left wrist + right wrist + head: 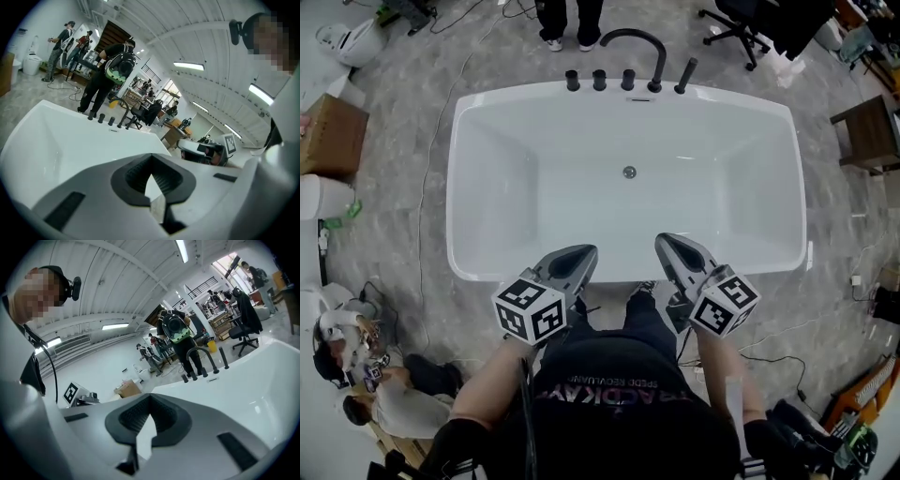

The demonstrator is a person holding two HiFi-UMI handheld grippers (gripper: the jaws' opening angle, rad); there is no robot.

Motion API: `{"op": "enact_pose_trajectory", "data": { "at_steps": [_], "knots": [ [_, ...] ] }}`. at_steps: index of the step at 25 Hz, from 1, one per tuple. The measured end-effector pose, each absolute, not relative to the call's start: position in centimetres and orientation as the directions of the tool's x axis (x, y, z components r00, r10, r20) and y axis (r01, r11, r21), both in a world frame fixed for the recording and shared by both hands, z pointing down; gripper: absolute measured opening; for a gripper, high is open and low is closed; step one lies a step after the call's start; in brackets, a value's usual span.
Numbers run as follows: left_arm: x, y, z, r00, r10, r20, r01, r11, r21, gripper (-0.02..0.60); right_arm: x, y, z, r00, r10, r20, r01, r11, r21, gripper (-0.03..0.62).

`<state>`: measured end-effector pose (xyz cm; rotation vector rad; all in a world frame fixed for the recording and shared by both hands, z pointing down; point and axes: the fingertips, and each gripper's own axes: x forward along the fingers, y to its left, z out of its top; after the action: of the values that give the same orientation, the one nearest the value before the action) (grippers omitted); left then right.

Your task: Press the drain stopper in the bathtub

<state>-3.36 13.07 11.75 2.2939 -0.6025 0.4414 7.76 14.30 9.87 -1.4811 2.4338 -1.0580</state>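
A white tub is sitting in the middle of a grey floor strewn with cables, and it is filling most of the head view. The person is standing at its near rim and holding both grippers out over that edge, well short of the basin's middle. The left gripper is pointing toward the far end with its jaws pressed together and nothing between them; in the left gripper view only the tub's white wall is showing through the small gap behind the tips. The right gripper is hovering just beside it, its jaws likewise closed on nothing. A black faucet is arching over the far rim beside a row of black knobs. The stopper is lying in the tub's bottom toward the faucet end, apart from both grippers.
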Motion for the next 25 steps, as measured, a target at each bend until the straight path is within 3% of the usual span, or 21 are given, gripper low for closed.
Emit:
{"op": "enact_pose_trajectory", "data": {
  "at_steps": [11,25],
  "knots": [
    [-4.2,9.5,18.7,0.761,-0.346,0.549,-0.631,-0.595,0.498,0.006,13.0,9.4,19.5,-0.493,-0.787,0.371,-0.796,0.237,-0.557,0.014],
    [-5.6,4.0,31.2,0.727,-0.306,0.615,-0.616,-0.686,0.387,0.006,14.8,-1.6,42.8,-0.462,-0.633,0.62,-0.869,0.187,-0.457,0.013]
  ]
}}
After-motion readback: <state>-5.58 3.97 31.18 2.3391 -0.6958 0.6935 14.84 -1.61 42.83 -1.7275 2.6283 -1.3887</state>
